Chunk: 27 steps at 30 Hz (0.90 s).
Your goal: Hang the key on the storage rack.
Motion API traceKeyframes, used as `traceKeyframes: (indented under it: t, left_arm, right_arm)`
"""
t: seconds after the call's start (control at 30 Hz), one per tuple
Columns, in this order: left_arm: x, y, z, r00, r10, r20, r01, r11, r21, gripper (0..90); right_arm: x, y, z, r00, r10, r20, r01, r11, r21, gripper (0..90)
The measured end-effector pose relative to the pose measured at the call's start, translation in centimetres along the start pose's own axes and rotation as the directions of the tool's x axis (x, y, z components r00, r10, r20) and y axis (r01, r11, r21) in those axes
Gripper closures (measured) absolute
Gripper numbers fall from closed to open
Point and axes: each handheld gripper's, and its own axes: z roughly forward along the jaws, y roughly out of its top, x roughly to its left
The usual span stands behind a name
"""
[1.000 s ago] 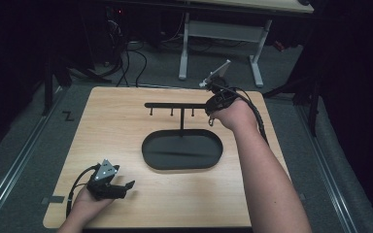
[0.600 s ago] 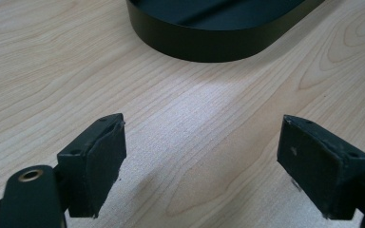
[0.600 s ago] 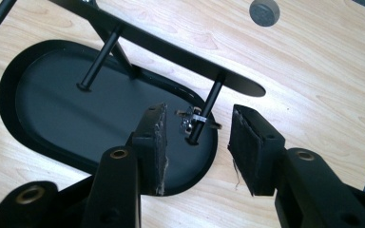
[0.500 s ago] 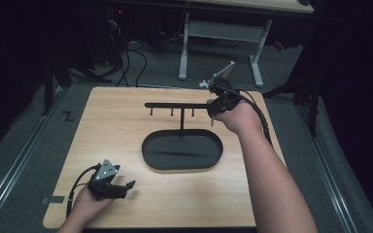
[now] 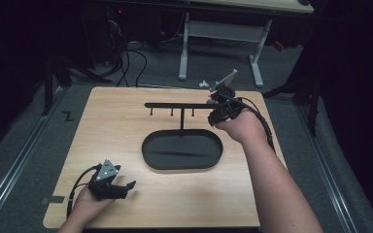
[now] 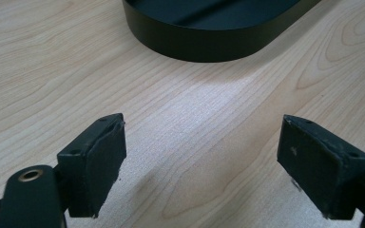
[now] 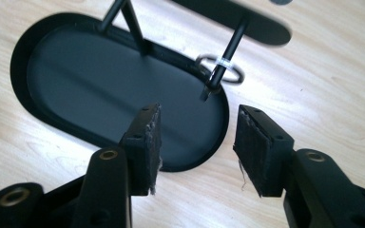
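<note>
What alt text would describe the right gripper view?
A small silver ring hangs on a black peg of a stand, above its oval black tray on a wooden table. The right gripper has open, empty jaws just below.

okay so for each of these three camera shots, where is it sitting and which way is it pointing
High view: above the near edge, facing forward and down on the table; both forearms show.
Left gripper view: rides the left tongs, low over the wood.
Right gripper view: rides the right tongs, looking down.
All three share the black oval tray.
</note>
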Motion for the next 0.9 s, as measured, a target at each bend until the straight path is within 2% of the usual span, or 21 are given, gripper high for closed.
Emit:
traceKeyframes:
  t: [0.13,0.4,0.6,0.7,0.73,0.8,0.83,0.9]
  left_arm:
    - [-0.1,0.0,0.0,1.0000,0.002,-0.001,-0.002,1.0000,0.003,17.2]
    - [-0.2,0.0,0.2,1.0000,0.007,0.000,-0.007,0.9999,0.010,17.3]
    - [-0.2,0.0,0.3,1.0000,0.010,0.002,-0.010,0.9999,0.013,17.2]
    - [-0.2,0.0,0.3,0.9999,0.011,0.001,-0.011,0.9998,0.017,17.2]
    - [-0.2,0.0,0.4,0.9999,0.012,0.000,-0.012,0.9998,0.016,17.2]
    - [-0.3,0.0,0.4,0.9999,0.013,-0.001,-0.013,0.9998,0.016,17.2]
    - [-0.3,0.0,0.4,0.9999,0.015,0.001,-0.015,0.9998,0.017,17.2]
    - [-0.3,0.0,0.4,0.9999,0.016,0.000,-0.016,0.9997,0.017,17.3]
  right_arm:
    - [-0.1,-1.2,0.6,0.9999,0.013,-0.011,-0.013,0.9998,-0.018,48.4]
    - [-0.5,-4.4,3.3,0.9997,0.024,-0.010,-0.024,0.9997,0.005,44.3]
    - [-0.9,-5.9,5.0,0.9992,0.037,-0.012,-0.037,0.9993,0.004,43.1]
    - [-0.7,-7.1,6.2,0.9991,0.039,-0.014,-0.039,0.9992,0.000,42.8]
    - [-0.5,-7.9,7.1,0.9992,0.038,-0.013,-0.038,0.9993,0.002,43.0]
    - [-0.4,-8.3,7.4,0.9994,0.033,-0.014,-0.033,0.9995,-0.004,43.0]
    - [0.0,-9.3,8.2,0.9993,0.033,-0.020,-0.033,0.9994,-0.012,42.9]
    - [0.1,-9.8,8.5,0.9990,0.036,-0.027,-0.036,0.9991,-0.020,42.9]
